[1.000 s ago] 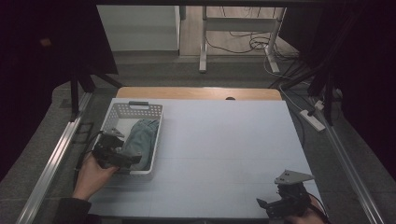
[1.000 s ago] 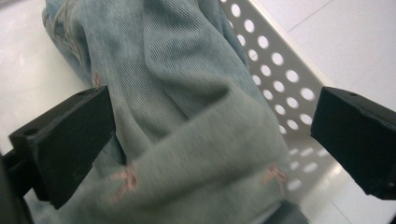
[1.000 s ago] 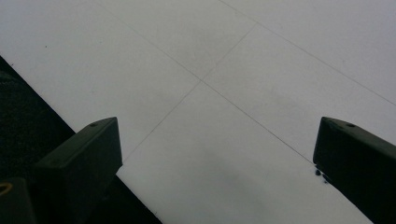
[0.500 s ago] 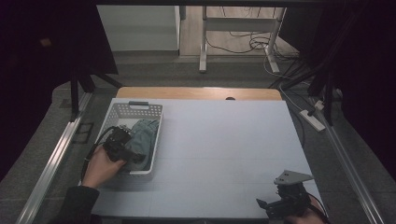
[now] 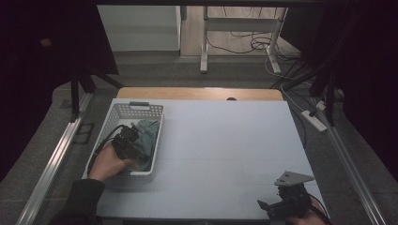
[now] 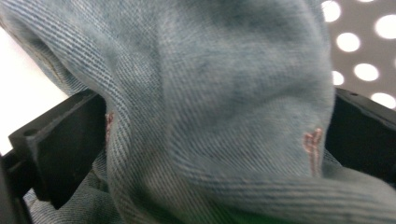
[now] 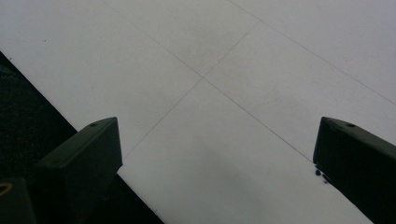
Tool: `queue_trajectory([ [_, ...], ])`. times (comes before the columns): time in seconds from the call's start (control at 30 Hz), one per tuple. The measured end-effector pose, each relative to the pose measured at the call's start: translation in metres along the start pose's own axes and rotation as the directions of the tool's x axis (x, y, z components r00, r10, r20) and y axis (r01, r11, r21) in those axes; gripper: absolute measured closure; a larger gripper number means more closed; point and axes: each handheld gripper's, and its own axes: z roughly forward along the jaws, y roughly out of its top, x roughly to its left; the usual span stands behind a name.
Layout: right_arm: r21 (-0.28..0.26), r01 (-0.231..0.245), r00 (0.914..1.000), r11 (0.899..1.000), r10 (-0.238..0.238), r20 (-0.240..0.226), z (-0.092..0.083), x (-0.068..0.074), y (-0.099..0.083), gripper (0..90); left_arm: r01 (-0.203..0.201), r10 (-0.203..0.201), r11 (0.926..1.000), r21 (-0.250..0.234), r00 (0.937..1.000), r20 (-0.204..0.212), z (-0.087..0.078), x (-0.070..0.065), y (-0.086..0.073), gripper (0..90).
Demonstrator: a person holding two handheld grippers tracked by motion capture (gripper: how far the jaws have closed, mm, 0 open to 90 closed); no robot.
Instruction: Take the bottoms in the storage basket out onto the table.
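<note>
Lab-like recording space: white bench (image 5: 225,140) standing between metal rails (image 5: 51,161), black curtains hanging around, cables (image 5: 244,44) and power strip (image 5: 313,120) lying on floor.

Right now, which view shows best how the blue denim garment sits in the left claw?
The left gripper view: the blue denim garment bulges between both black jaws, with the stitching sharp. The high view shows it as a small bundle in the white perforated plastic basket, partly behind the left claw.

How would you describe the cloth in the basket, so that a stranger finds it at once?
Look at the left side of the pale table, where a white perforated basket stands. Inside lies a crumpled blue denim cloth, with the left gripper pushed into it. It is the only soft, blue thing there; pinkish stitching marks it.
</note>
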Motion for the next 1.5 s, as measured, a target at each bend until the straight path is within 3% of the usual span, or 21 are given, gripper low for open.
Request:
queue_trajectory([
  [0.13, 0.002, 0.001, 1.0000, 1.000, -0.001, -0.001, 0.000, 0.000, 0.000, 1.4, 0.026, -0.027, 0.9986, 0.046, 0.9996, 0.006, 0.005, 0.004, 0.002, 0.0],
  [0.27, 0.001, 0.002, 1.0000, 1.000, -0.002, 0.001, 0.000, 0.000, 0.000, 1.4, -0.007, 0.009, 0.9975, 0.071, 0.9993, -0.035, 0.008, 0.001, 0.003, 4.3],
  [0.57, 0.002, 0.011, 0.9999, 1.000, -0.011, 0.002, 0.001, 0.001, 0.000, 1.4, -0.031, 0.035, 0.9970, 0.071, 0.9978, -0.056, 0.004, -0.004, 0.000, 35.0],
  [0.87, 0.013, 0.027, 0.9996, 1.000, -0.027, 0.003, 0.002, 0.003, 0.000, 1.4, 0.016, -0.012, 0.9970, 0.076, 0.9989, -0.045, 0.000, -0.002, 0.000, 51.5],
  [1.07, 0.017, 0.033, 0.9994, 0.999, -0.033, 0.003, 0.002, 0.004, 0.000, 1.4, 0.035, -0.033, 0.9978, 0.056, 0.9990, -0.031, -0.007, -0.001, -0.002, 59.0],
  [1.2, 0.019, 0.040, 0.9992, 0.999, -0.040, 0.005, 0.002, 0.004, 0.001, 1.4, 0.018, -0.017, 0.9991, 0.040, 0.9991, -0.039, -0.013, -0.002, -0.002, 60.3],
  [1.5, 0.019, 0.047, 0.9989, 0.999, -0.047, 0.007, 0.002, 0.005, 0.001, 1.4, 0.038, -0.039, 0.9978, -0.055, 0.9989, -0.025, -0.030, 0.002, -0.007, 60.3],
])
